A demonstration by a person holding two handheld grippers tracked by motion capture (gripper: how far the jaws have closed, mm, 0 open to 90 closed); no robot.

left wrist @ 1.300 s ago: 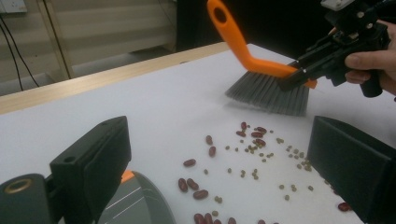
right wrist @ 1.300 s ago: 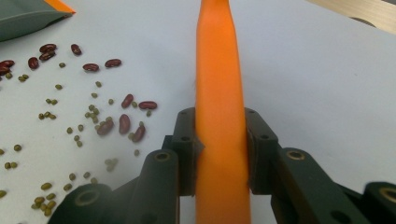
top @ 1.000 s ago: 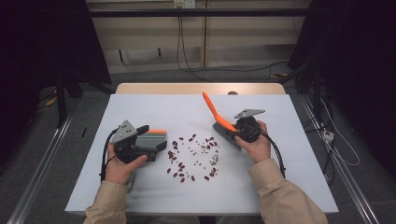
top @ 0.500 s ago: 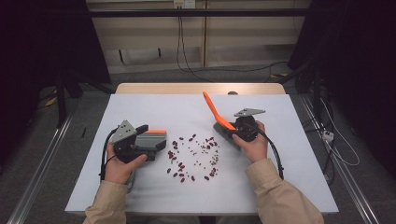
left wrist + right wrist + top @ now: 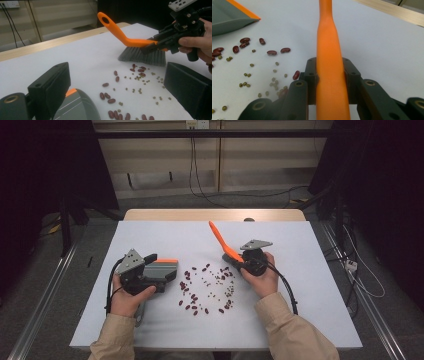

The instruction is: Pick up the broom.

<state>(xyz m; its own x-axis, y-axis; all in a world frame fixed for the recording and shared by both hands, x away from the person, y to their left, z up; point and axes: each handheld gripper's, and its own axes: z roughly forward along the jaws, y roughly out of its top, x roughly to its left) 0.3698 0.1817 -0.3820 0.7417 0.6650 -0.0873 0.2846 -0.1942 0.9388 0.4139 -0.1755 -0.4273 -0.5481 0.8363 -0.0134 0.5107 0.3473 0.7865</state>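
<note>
Two grippers are sharing one sweeping job on the white table [image 5: 150, 325]. Toward the left edge, the left gripper [image 5: 150, 272] is holding the grey dustpan [image 5: 161, 268]; whether its jaws are clamped on the pan's handle cannot be told, though in the left gripper view they are standing wide apart with the pan [image 5: 75, 106] lying low between them. Near the middle of the surface, the beans [image 5: 206, 289], dark red ones mixed with small green ones, are lying scattered in a loose ring, just beside the pan's orange lip. Toward the right edge, the right gripper [image 5: 239, 261] is gripping the orange brush [image 5: 222, 242], jaws closed on both sides of its handle [image 5: 329, 67], bristles [image 5: 142, 55] touching down at the far side of the scatter. To do the step well, the pan's lip should probably be pressing flat on the surface, and the brush should be drawing short, low strokes toward it, since round beans are likely to roll away.
</note>
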